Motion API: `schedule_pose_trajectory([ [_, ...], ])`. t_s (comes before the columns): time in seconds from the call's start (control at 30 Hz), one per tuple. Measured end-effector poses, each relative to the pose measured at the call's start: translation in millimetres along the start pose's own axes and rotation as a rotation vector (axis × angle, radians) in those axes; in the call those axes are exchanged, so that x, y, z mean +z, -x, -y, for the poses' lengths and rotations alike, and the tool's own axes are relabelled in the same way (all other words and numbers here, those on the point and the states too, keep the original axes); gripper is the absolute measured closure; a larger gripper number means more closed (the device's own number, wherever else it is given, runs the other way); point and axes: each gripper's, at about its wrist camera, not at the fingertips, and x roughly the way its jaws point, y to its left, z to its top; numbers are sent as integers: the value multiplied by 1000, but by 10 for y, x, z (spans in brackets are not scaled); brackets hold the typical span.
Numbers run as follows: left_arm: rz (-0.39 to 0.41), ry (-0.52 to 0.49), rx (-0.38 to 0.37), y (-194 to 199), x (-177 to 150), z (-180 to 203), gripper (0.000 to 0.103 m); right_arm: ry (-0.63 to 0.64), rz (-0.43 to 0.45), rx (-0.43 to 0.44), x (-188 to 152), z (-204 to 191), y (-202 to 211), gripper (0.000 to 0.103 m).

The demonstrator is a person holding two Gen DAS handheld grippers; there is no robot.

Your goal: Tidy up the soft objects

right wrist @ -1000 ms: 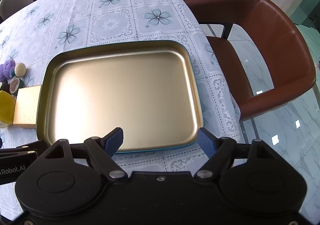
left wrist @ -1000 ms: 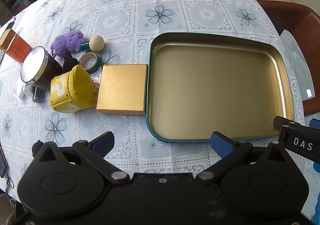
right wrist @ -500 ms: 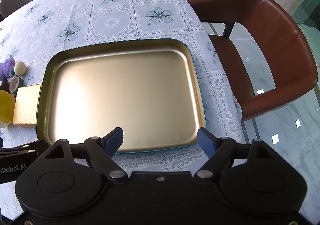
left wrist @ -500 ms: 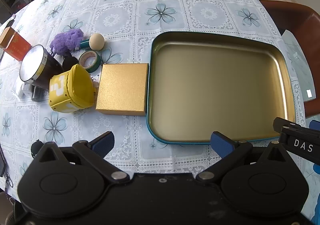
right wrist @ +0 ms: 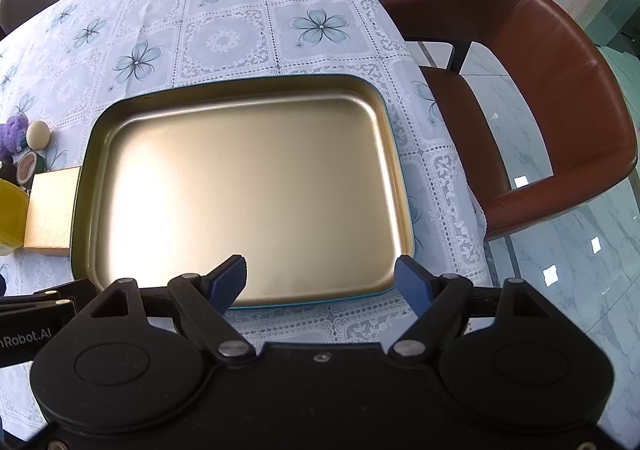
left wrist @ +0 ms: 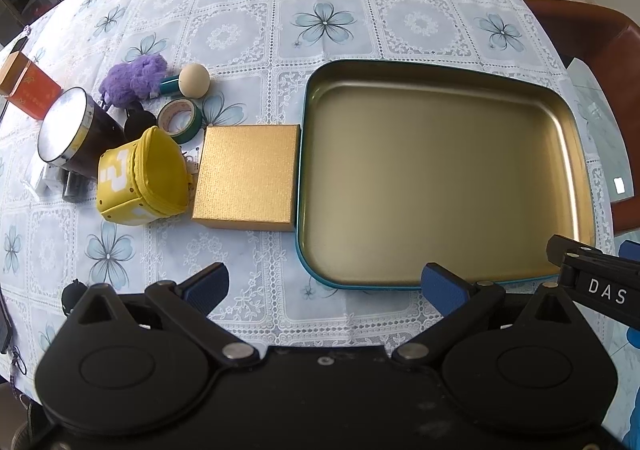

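Observation:
A gold metal tray [left wrist: 310, 98] with a teal rim lies empty on the flowered tablecloth; the right wrist view shows the same tray [right wrist: 82, 186]. Left of it sit a yellow soft question-mark pouch [left wrist: 140, 178] and a fuzzy purple plush [left wrist: 132, 78]. My left gripper [left wrist: 324, 288] hovers open above the near table edge, nothing between its fingers. My right gripper [right wrist: 320, 282] is open too, over the tray's near rim.
A gold box [left wrist: 248, 176] lies against the tray's left side. Beyond it are a tape roll [left wrist: 180, 120], a wooden ball [left wrist: 194, 79], a dark silver-lidded can [left wrist: 68, 134] and an orange box [left wrist: 28, 86]. A brown chair [right wrist: 540, 90] stands at the right.
Both grippers have crept slightly forward toward the tray and stayed open. No object on the table has moved.

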Motion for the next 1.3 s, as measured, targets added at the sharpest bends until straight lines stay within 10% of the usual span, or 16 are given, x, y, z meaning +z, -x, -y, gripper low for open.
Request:
schedule_pose_trajectory([
  [0.97,24,12,-16,39,-23,-72,1,-4,4,13,-6,-10,14,27],
  [1.3,170,105,-45,346,-117,-660,1,23,187,48,53,-221,270,30],
])
